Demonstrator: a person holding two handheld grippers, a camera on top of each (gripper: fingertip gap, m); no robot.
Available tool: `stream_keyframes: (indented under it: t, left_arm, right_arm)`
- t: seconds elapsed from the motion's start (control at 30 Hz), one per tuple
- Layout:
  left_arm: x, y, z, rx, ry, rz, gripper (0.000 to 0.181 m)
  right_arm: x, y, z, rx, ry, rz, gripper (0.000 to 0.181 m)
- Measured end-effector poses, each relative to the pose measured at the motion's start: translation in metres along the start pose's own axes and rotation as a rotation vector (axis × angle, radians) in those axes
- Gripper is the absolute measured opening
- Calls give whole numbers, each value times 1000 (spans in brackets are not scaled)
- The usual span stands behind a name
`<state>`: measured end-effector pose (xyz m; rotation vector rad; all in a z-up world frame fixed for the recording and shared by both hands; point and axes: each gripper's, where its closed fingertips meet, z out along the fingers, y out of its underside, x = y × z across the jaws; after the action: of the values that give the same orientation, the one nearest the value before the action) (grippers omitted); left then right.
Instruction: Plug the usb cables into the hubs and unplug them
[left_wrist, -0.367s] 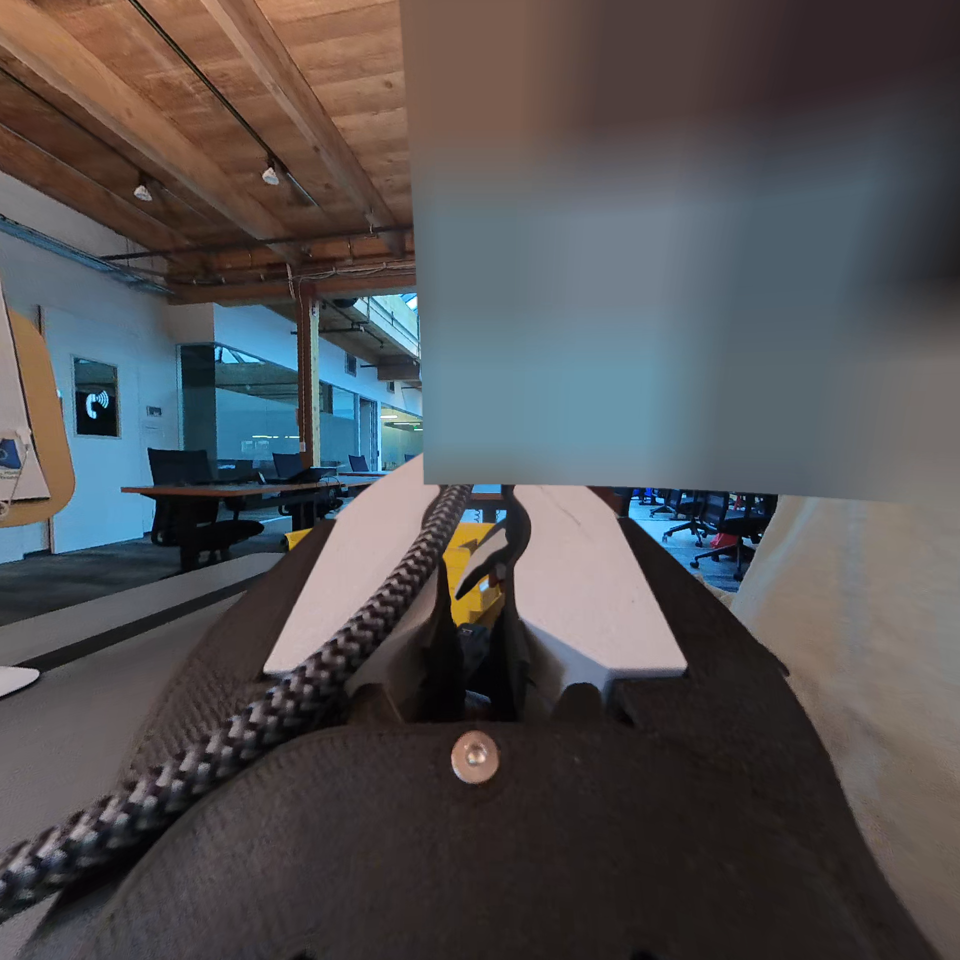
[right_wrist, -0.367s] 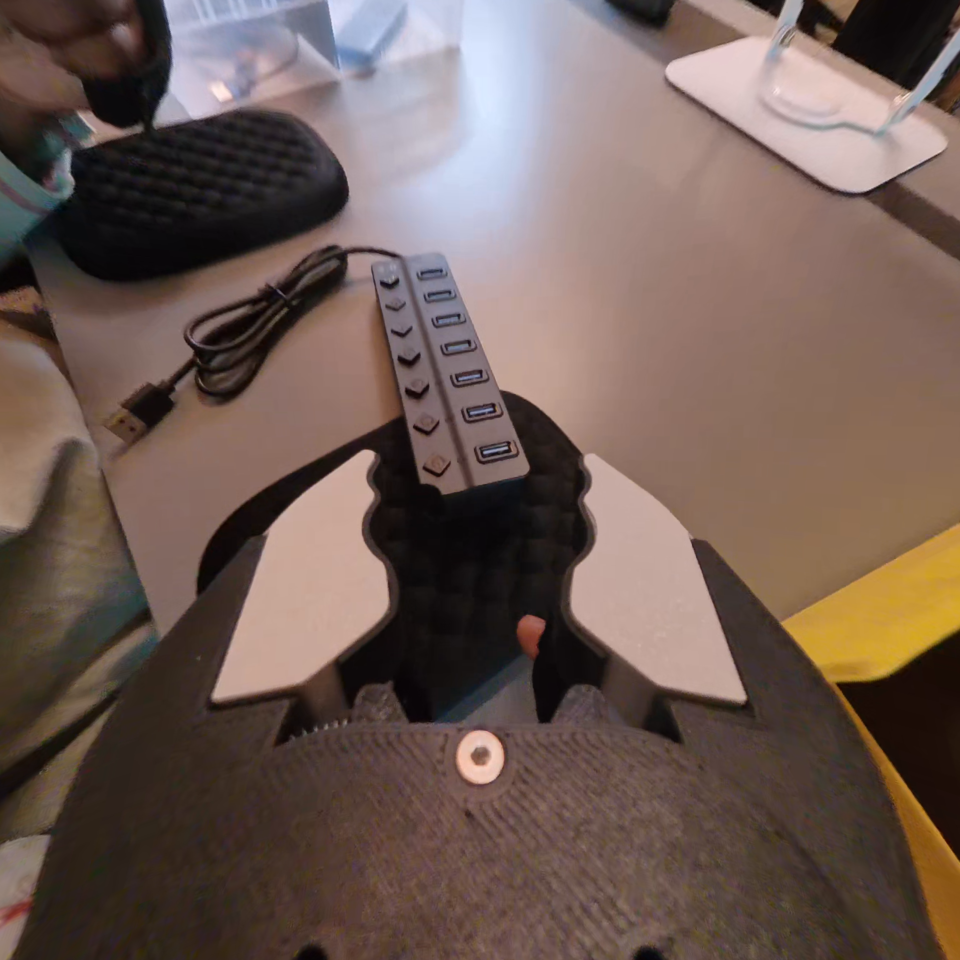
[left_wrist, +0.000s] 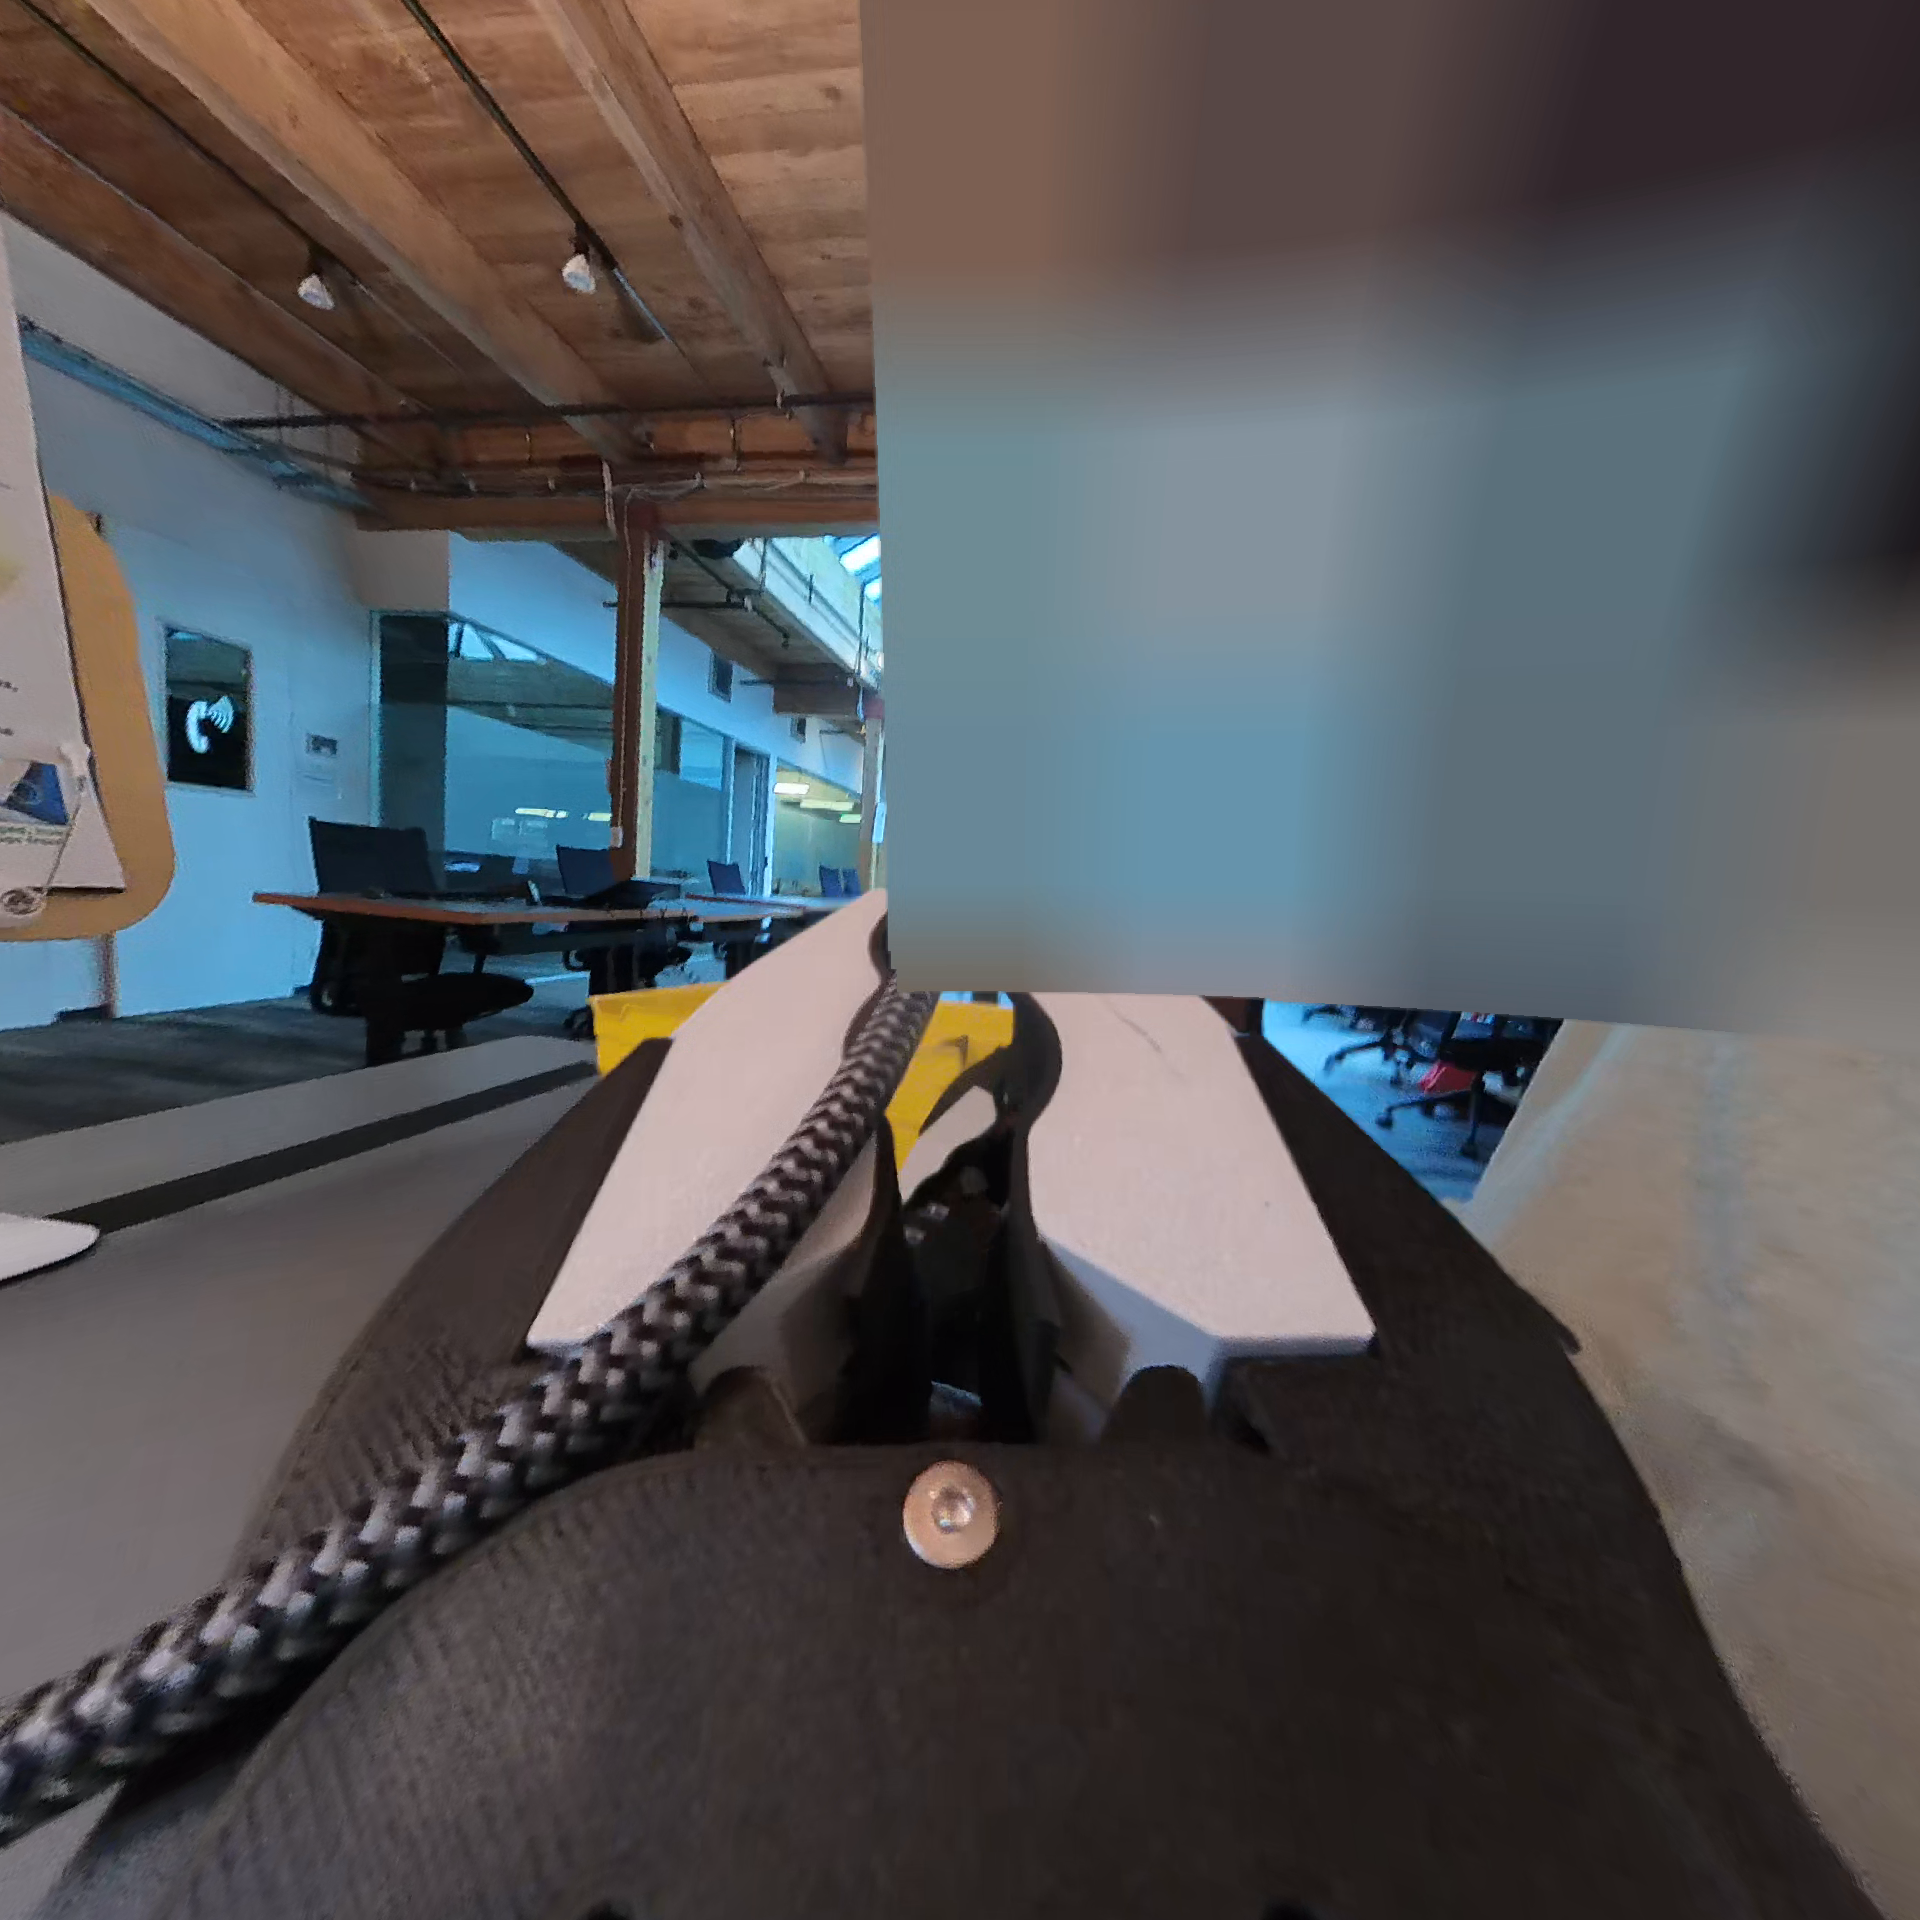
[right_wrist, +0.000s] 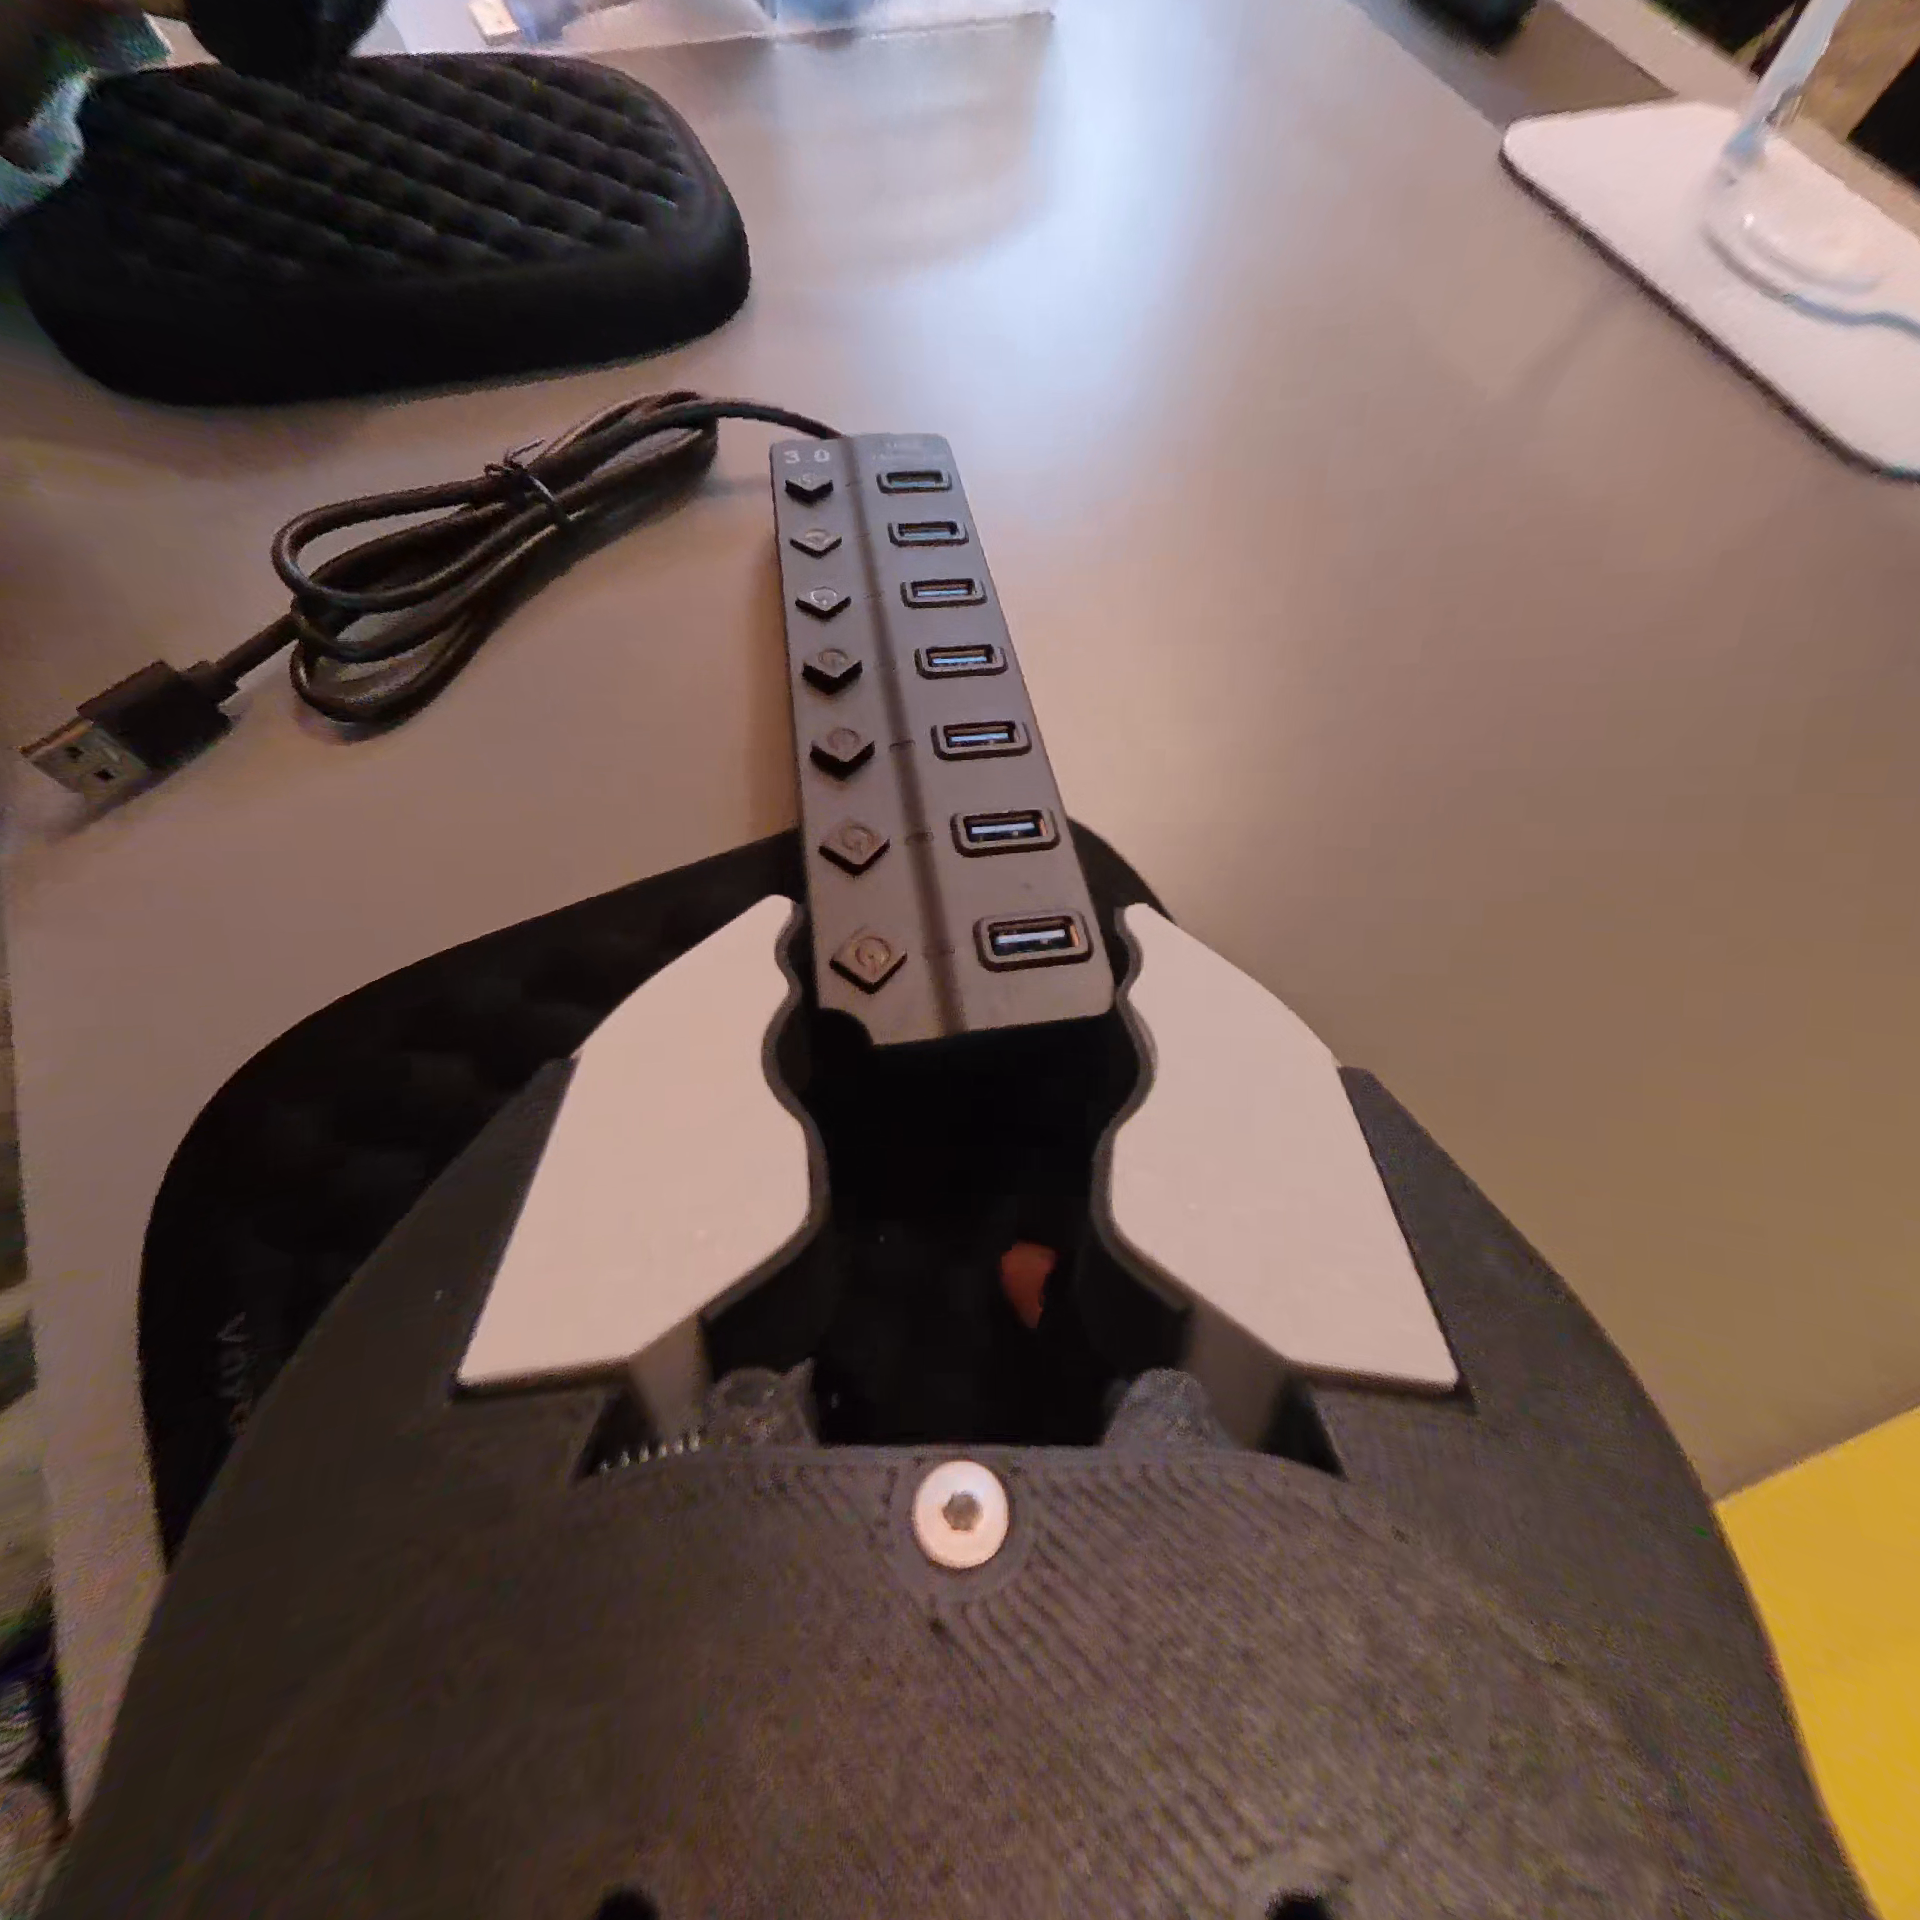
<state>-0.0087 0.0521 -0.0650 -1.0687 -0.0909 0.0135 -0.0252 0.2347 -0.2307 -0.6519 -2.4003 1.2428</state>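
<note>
In the right wrist view a long black USB hub (right_wrist: 925, 727) with a row of several ports and buttons lies on the grey table (right_wrist: 1403, 675). My right gripper (right_wrist: 956, 940) is shut on the hub's near end, one finger against each side. The hub's own black cable (right_wrist: 436, 582) lies bundled to the left, its plug (right_wrist: 114, 743) free on the table. In the left wrist view my left gripper (left_wrist: 966, 1023) is raised and points out across the room. It is shut on a black-and-grey braided cable (left_wrist: 623, 1382) that runs over the left finger; the plug is hidden.
A black padded pouch (right_wrist: 364, 208) lies at the far left of the table. A white stand base (right_wrist: 1714, 260) sits at the far right. A yellow surface (right_wrist: 1829, 1610) borders the near right edge. Light cloth (left_wrist: 1714, 1403) is close on the right in the left wrist view. The gap from one gripper's tips to the other's is roughly 25 cm.
My right gripper has moved forward and its fingers have closed onto the hub's near end. My left gripper still holds the braided cable, almost unmoved.
</note>
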Motion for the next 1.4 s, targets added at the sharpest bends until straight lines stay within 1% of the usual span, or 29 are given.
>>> stream_keyframes:
  t: [0.03, 0.1, 0.17, 0.23, 0.3, 0.4, 0.5, 0.57, 0.73, 0.9, 1.1, 1.4]
  left_arm:
    - [0, 6, 1, -43, -8, 26, 16]
    - [-1, 22, 5, -179, -22, 110, 16]
    - [-2, 42, 10, -335, -27, 210, 17]
    - [0, 58, 19, -451, 1, 298, 16]
    - [4, 68, 30, -503, 54, 363, 16]
    - [7, 77, 48, -549, 152, 418, 16]
    - [5, 95, 58, -682, 260, 464, 16]
    - [3, 105, 63, -762, 304, 509, 16]
    - [9, 106, 84, -780, 361, 525, 16]
    - [15, 115, 96, -818, 439, 522, 16]
    - [16, 121, 101, -854, 488, 511, 16]
    - [14, 126, 101, -942, 531, 570, 16]
  right_arm:
    - [0, -3, 0, 11, 6, -25, 55]
    - [-2, -16, -4, 48, 22, -73, 55]
    - [-7, -37, -14, 98, 34, -111, 55]
    - [-13, -55, -22, 111, 54, -169, 55]
    - [-19, -68, -26, 87, 78, -243, 55]
    - [-27, -79, -28, 45, 100, -322, 54]
    - [-31, -85, -28, 25, 104, -357, 54]
    - [-31, -85, -27, 16, 104, -351, 54]
    - [-30, -82, -24, 28, 102, -319, 54]
    - [-30, -81, -24, 41, 100, -318, 54]
    - [-29, -78, -24, 37, 106, -315, 54]
    - [-28, -76, -24, 66, 92, -292, 54]
